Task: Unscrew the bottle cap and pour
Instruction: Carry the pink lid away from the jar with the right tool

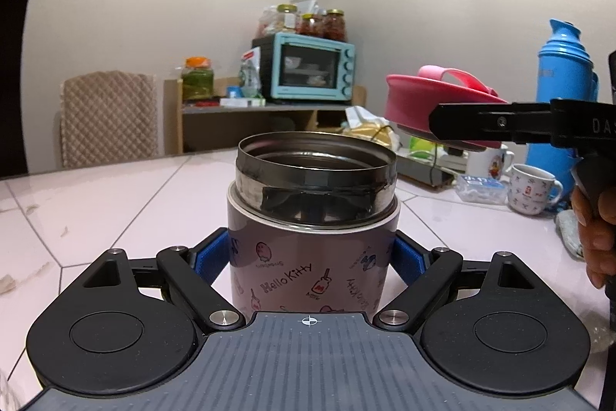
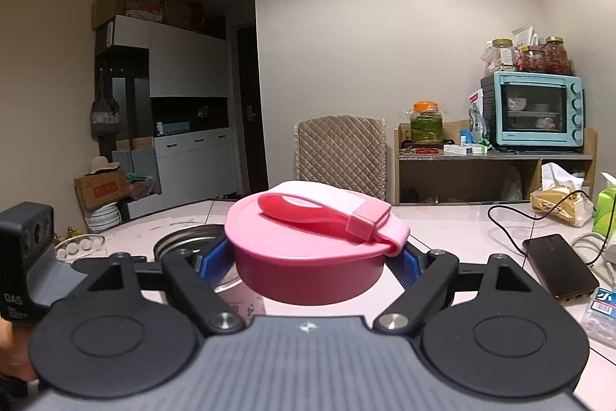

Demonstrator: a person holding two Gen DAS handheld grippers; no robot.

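A pink Hello Kitty thermos jar with a bare steel threaded mouth stands upright on the white table. My left gripper is shut on its body, blue pads on both sides. My right gripper is shut on the jar's pink lid, which has a strap handle and is held in the air, off the jar. In the left wrist view the lid hangs up and to the right of the jar's mouth. The open jar mouth shows below and left of the lid in the right wrist view.
A blue thermos flask, two mugs and a plastic box stand at the right. A glass dish sits at the left. A phone with a cable and a tissue pack lie at the right. A shelf with a teal oven stands behind.
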